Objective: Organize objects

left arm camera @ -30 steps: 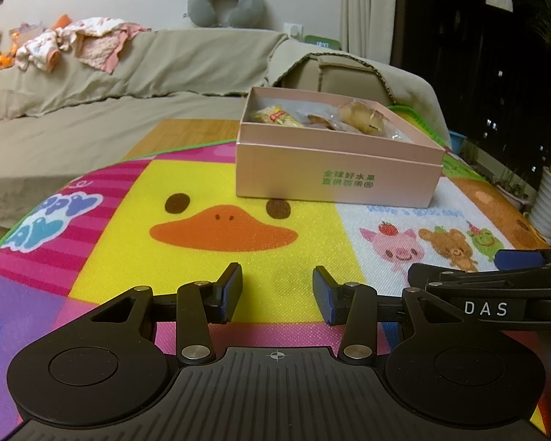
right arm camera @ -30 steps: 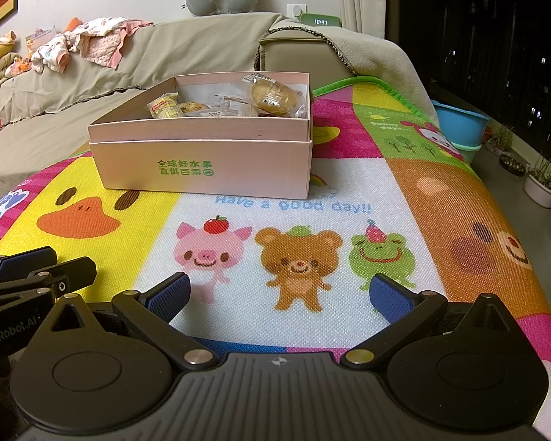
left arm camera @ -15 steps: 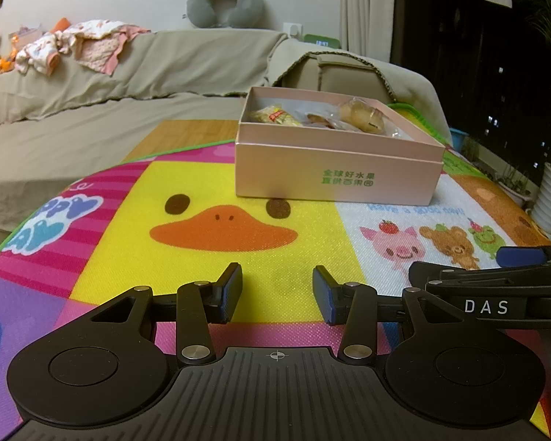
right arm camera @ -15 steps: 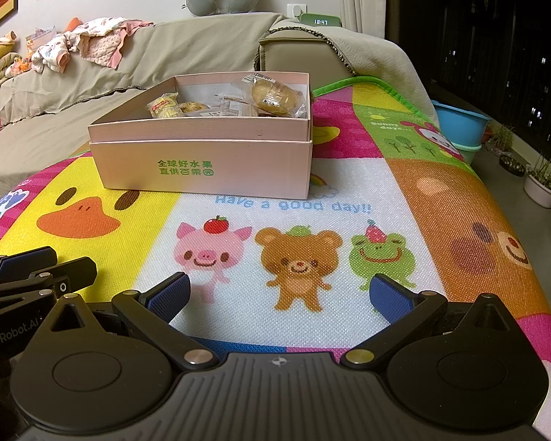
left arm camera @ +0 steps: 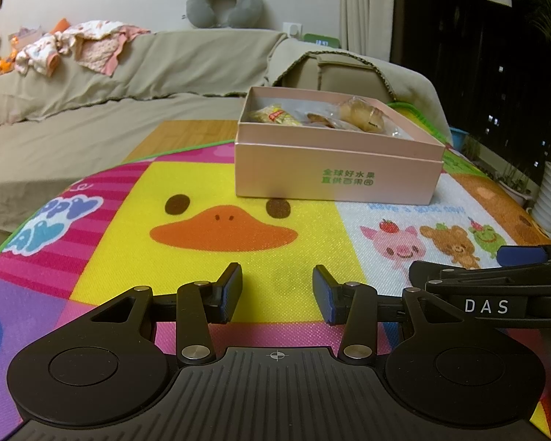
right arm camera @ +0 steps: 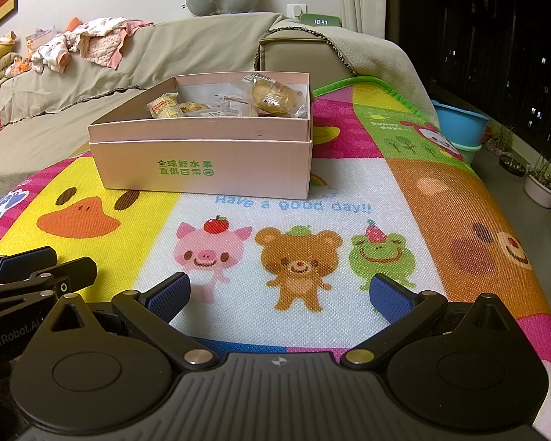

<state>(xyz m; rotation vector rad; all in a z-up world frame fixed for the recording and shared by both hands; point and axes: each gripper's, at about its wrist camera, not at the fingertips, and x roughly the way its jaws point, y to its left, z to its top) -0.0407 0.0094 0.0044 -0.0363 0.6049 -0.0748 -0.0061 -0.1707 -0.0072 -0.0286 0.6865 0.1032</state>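
**Inspector:** Start with the setting, largest item first.

**Assistant:** A cartoon play mat (right arm camera: 312,257) covers the work surface, with a draped sofa (left arm camera: 165,62) behind it. On the far part of the mat stands the pink box (right arm camera: 209,172), lid off, sitting over the duck print's upper edge. Inside it lie wrapped snacks: a round bun in clear wrap (right arm camera: 275,97) towards the right rear and a yellow packet (right arm camera: 163,108) at the left. The open mat carries nothing loose that I can see.

**Inspector:** Which step is in hand?

**Assistant:** My judgement: either a pause before the first reach or the closing rest, since everything to be sorted appears to be in the box. I cannot tell which.

**Inspector:** What would a next move call for?

**Assistant:** If items are to come out, a reach forward and over the box's near wall, then a descent onto one packet. The wrappers look slippery and crinkled, so a central pinch would be advisable.

**Inspector:** And the tools?

**Assistant:** The left gripper (left arm camera: 277,290) hovers low over the yellow panel, its jaws partly spread, nothing between them. The right gripper (right arm camera: 279,294) sits beside it over the animal prints, jaws spread wide, likewise empty. Neither touches the box; both are well short of it.
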